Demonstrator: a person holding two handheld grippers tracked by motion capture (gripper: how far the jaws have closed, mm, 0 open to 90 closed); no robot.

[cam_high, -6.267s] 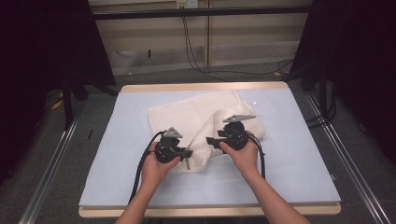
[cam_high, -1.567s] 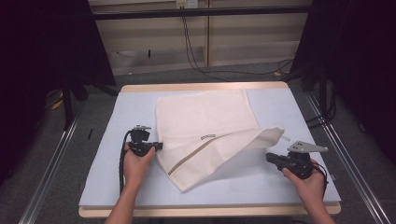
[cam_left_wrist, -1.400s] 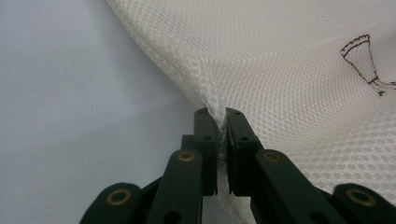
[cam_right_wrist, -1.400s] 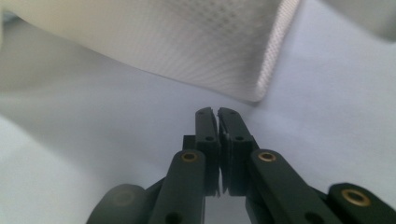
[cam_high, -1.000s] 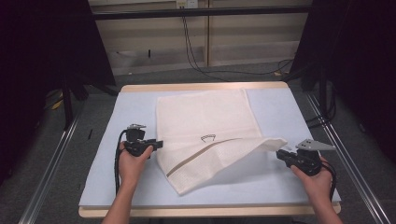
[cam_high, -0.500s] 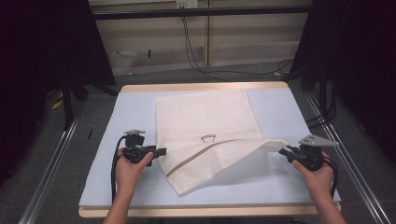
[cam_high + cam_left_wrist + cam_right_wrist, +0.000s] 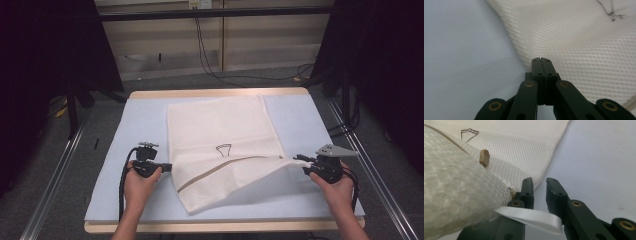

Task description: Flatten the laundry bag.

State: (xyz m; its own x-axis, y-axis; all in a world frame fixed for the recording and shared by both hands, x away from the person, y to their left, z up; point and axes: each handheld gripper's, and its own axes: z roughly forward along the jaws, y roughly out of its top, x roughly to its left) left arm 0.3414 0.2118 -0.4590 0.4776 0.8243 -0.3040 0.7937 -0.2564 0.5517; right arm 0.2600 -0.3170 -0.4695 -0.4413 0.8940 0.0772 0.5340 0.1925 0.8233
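Observation:
A cream mesh bag (image 7: 220,135) lies on the light blue table top (image 7: 125,130), with a tan zipper line (image 7: 210,175) and a small black mark (image 7: 222,148). My left gripper (image 7: 167,166) is at the bag's left edge; its jaws have just been closing and now stand together (image 7: 540,59) on that edge of the mesh (image 7: 586,45). My right gripper (image 7: 300,161) is at the bag's pulled-out right corner. Its jaws have just been opening, and a gap shows between them (image 7: 539,180). The corner (image 7: 461,195) rests against one jaw. A white ribbon (image 7: 536,218) crosses low.
A tan zipper pull (image 7: 484,157) sits near the bag's right corner. The table's wooden front edge (image 7: 225,226) runs just below both hands. Metal rails (image 7: 55,185) flank the table, and cables (image 7: 210,60) trail on the floor behind it.
My left hand has moved nearer and to the right, up to the bag's left edge, and its jaws have shut. The right hand has stayed put.

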